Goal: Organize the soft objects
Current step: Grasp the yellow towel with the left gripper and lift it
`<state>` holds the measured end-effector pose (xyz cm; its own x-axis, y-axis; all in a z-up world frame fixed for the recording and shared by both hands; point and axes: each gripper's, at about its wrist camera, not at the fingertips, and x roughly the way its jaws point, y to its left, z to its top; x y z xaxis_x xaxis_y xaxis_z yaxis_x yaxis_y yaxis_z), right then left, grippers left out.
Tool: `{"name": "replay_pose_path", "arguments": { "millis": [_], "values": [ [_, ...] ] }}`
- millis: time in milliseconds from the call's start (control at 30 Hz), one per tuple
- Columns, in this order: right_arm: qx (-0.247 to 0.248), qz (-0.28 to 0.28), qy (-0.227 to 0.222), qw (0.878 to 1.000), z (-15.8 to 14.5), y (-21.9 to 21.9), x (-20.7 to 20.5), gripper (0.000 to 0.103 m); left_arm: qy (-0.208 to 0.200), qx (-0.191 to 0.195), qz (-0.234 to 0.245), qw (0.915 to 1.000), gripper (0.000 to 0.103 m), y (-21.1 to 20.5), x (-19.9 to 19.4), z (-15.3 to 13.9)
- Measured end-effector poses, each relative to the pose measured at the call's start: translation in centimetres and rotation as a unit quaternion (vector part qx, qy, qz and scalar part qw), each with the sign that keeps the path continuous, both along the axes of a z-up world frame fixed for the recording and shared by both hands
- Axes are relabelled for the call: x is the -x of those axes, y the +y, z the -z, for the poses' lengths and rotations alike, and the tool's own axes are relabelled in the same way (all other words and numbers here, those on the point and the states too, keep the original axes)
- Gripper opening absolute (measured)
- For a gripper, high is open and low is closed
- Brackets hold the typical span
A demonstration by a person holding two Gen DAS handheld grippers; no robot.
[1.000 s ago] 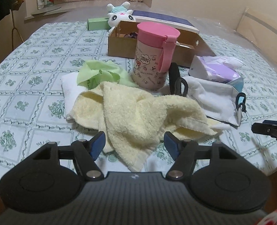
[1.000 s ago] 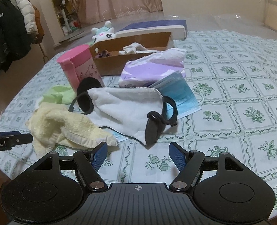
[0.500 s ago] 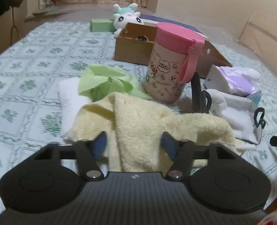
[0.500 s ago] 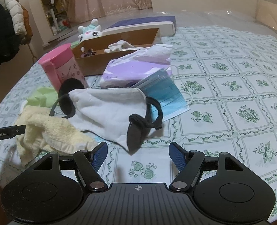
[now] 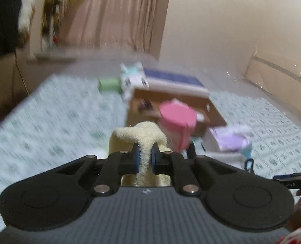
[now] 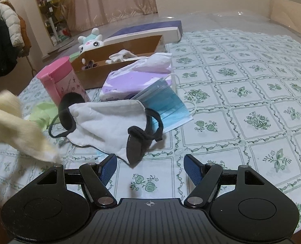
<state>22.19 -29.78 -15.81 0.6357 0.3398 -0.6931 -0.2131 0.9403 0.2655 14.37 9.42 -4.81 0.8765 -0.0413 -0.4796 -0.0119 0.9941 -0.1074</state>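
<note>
My left gripper (image 5: 144, 158) is shut on the yellow towel (image 5: 139, 136), which bulges up between the pads; the view is blurred by motion. In the right wrist view the yellow towel (image 6: 14, 130) hangs lifted at the left edge. My right gripper (image 6: 150, 167) is open and empty, just short of a white cloth mask (image 6: 107, 124) with black ear straps (image 6: 142, 136). A blue surgical mask (image 6: 166, 103) and a green cloth (image 6: 41, 113) lie beside it.
A pink cup (image 6: 63, 79) stands behind the masks. A purple tissue pack (image 6: 134, 79), an open cardboard box (image 6: 118, 61) with small items, a plush toy (image 6: 91, 40) and a flat blue-white box (image 6: 148, 31) lie farther back on the patterned bed cover (image 6: 242, 93).
My left gripper has shut on the yellow towel and lifted it off the bed, swinging upward. My right gripper moved slightly closer to the white mask and stays open.
</note>
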Motion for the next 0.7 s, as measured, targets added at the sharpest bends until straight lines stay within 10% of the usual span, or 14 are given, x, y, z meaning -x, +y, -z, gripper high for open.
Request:
{"name": "replay_pose_path", "arguments": {
  "millis": [233,500,700],
  "values": [
    [-0.011,0.002,0.001,1.000,-0.1,-0.5,0.5,0.073,0.011,-0.080,-0.001,0.9967,0.010,-1.3,1.1,-0.8],
    [-0.003,0.002,0.008,1.000,0.1,-0.9,0.7,0.073,0.138,0.052,0.078,0.9860,0.010,-4.9,-1.4,8.0],
    [0.003,-0.004,0.014,1.000,0.7,-0.5,0.2,0.073,0.164,0.089,0.040,0.9816,0.010,-2.8,-2.7,10.3]
  ]
}}
